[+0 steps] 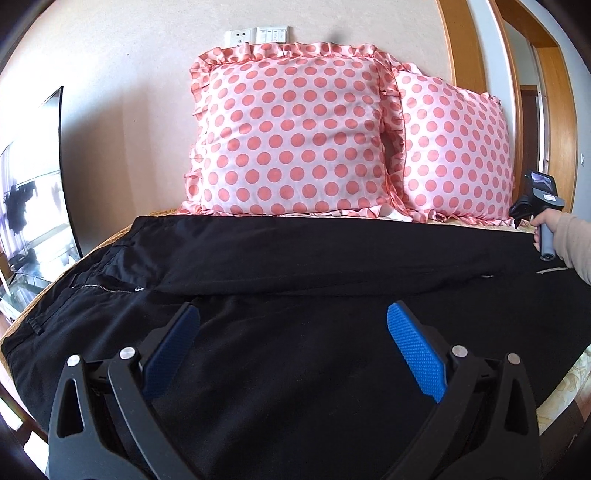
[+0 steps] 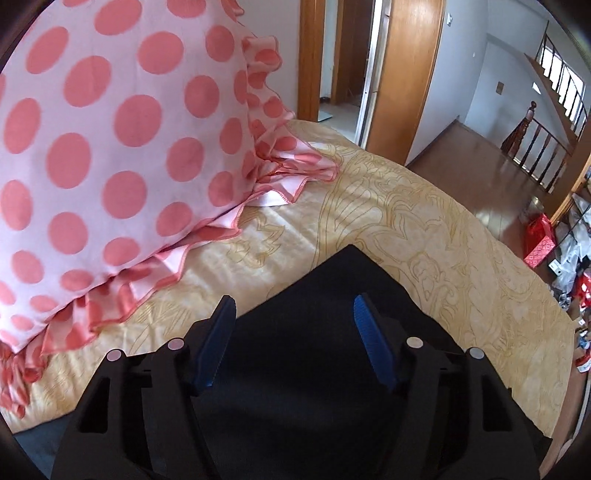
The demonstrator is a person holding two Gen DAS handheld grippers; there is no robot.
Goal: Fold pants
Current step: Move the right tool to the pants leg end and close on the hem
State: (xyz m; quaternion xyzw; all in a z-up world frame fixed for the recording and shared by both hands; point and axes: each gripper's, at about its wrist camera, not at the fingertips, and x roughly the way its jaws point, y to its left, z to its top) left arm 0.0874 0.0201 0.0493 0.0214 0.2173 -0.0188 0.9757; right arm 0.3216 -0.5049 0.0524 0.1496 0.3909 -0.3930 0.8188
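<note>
Black pants lie flat across the yellow bedspread, near two polka-dot pillows; my left gripper and right gripper hover over them, fingers spread, gripping nothing.

black pants lie flat across the bed, legs overlapping.

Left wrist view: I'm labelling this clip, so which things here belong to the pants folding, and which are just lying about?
For the job:
black pants, spread on the bed
left gripper, open above them
right gripper, open over a pant end

Just there:
two polka-dot pillows against the wall
yellow bedspread
TV
wall sockets
</note>
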